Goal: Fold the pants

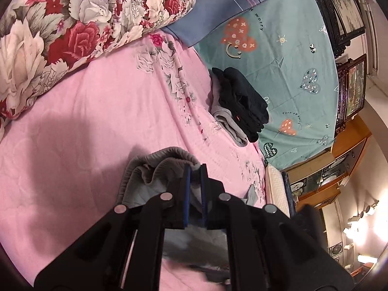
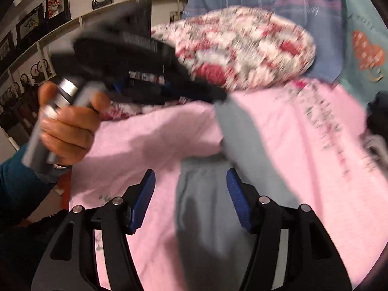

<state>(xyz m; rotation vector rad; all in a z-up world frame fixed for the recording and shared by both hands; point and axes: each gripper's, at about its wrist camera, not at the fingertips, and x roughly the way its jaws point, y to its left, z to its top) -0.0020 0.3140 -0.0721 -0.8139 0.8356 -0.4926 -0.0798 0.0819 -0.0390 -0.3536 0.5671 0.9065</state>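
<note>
- The left gripper [image 1: 195, 169], a black two-finger tool with blue pads, is clamping the ribbed elastic waistband of a pair of soft grey fleece pants [image 1: 157, 167] and holding it bunched above a quilted pink bedspread [image 1: 97, 111].
- Seen from the right wrist, the same pants [image 2: 206, 206] are trailing as a long grey band across the pink cover, running up to the left gripper [image 2: 218, 97], which a person's hand [image 2: 65, 131] is gripping by its grey handle.
- The right gripper [image 2: 191, 194] is hovering with its blue-padded jaws spread wide on either side of the grey fabric, gripping nothing.
- The step in hand appears to be the lift of the waistband end for a fold along the garment's length; the pants do not look folded yet.
- The next move probably calls for the right gripper to pinch the cloth under it, so both ends can be brought together without the limp fleece sagging.
- A plump rose-printed floral quilt [image 1: 72, 24] is lying rolled at the head of the bed.
- A stack of folded black and grey garments [image 1: 240, 106] is resting at the seam between the pink cover and a teal heart-printed sheet [image 1: 291, 55].
</note>
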